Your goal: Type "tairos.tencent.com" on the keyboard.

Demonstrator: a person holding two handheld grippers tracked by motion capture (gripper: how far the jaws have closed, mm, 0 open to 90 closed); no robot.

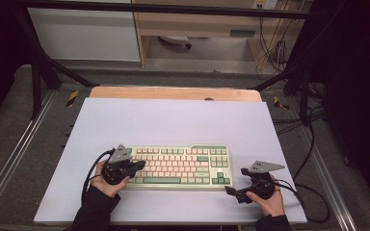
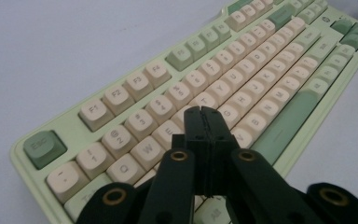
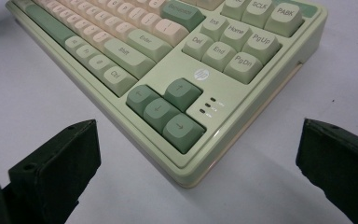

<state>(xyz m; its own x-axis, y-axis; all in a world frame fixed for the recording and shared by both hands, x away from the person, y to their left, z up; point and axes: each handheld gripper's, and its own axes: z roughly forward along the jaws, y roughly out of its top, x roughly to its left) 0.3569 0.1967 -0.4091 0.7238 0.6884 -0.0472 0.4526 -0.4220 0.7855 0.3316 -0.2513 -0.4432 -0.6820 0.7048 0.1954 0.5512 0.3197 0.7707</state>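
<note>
A pale green keyboard (image 1: 178,166) with cream and green keys lies on the white mat, near its front. My left gripper (image 1: 137,167) hovers over the keyboard's left end, its jaws shut together with nothing between them. In the left gripper view the closed tips (image 2: 204,114) sit just above the letter keys (image 2: 223,93). My right gripper (image 1: 231,191) is open beside the keyboard's front right corner. In the right gripper view its black jaws stand wide apart on either side of that corner (image 3: 191,175), with the arrow keys (image 3: 165,112) ahead.
The white mat (image 1: 173,120) covers a wooden table (image 1: 173,92). Cables (image 1: 313,192) trail off the mat's right edge. Metal frame rails (image 1: 14,149) run along both sides, and a black frame bar (image 1: 173,8) crosses the back.
</note>
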